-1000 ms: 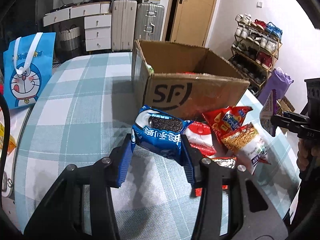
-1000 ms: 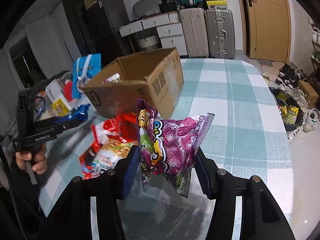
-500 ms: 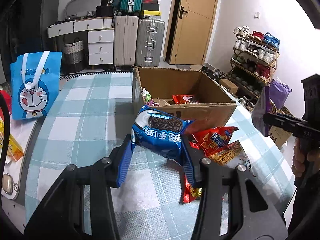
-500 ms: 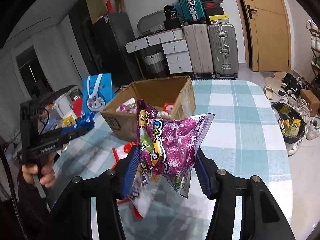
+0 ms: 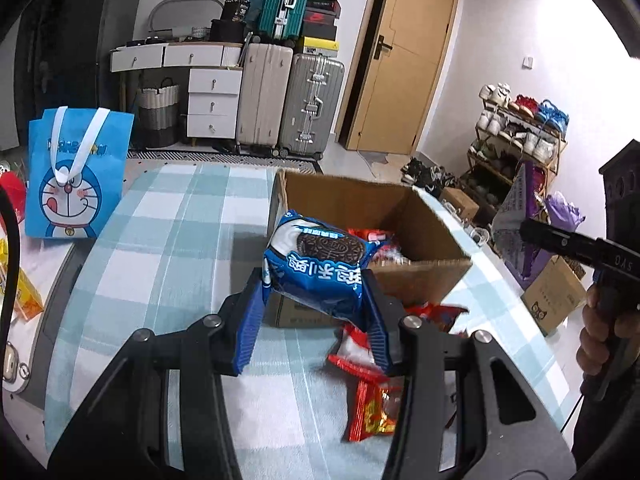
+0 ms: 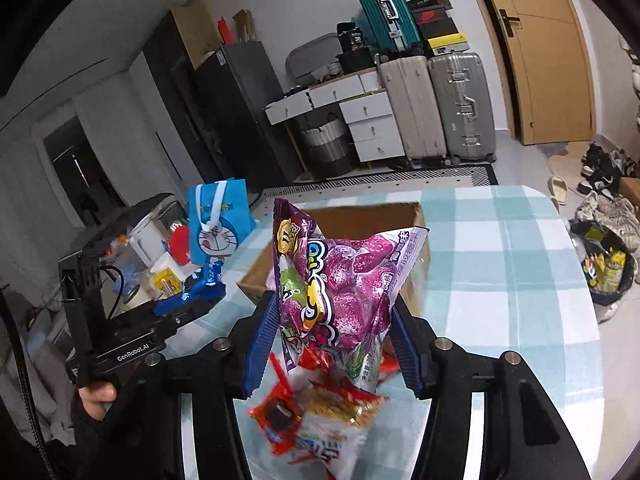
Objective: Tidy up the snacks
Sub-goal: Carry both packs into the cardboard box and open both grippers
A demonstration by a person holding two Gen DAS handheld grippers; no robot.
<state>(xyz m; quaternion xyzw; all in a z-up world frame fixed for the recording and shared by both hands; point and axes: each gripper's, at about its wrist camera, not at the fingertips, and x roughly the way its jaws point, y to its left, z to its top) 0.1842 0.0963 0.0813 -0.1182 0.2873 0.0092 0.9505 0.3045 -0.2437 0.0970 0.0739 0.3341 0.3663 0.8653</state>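
Note:
My left gripper [image 5: 314, 318] is shut on a blue Oreo packet [image 5: 318, 266], held in the air just in front of the open cardboard box [image 5: 420, 276]. Red packets [image 5: 370, 236] lie inside the box. My right gripper [image 6: 332, 344] is shut on a purple snack bag [image 6: 340, 280], raised above the table near the box [image 6: 360, 216]. Loose red and orange snack packets [image 5: 372, 404] [image 6: 316, 412] lie on the checked tablecloth below both grippers. In the right wrist view, the left gripper [image 6: 188, 300] shows with its blue packet [image 6: 204, 280].
A blue cartoon gift bag [image 5: 74, 182] stands at the table's left side. Small items [image 6: 160, 268] crowd the left edge. Suitcases [image 5: 288, 100], drawers and a shoe rack [image 5: 516, 136] stand beyond the table. A person's hand [image 5: 600, 340] holds the right gripper.
Both grippers have risen with their packets. The view now looks down into the box, and the loose snacks have dropped lower in both views.

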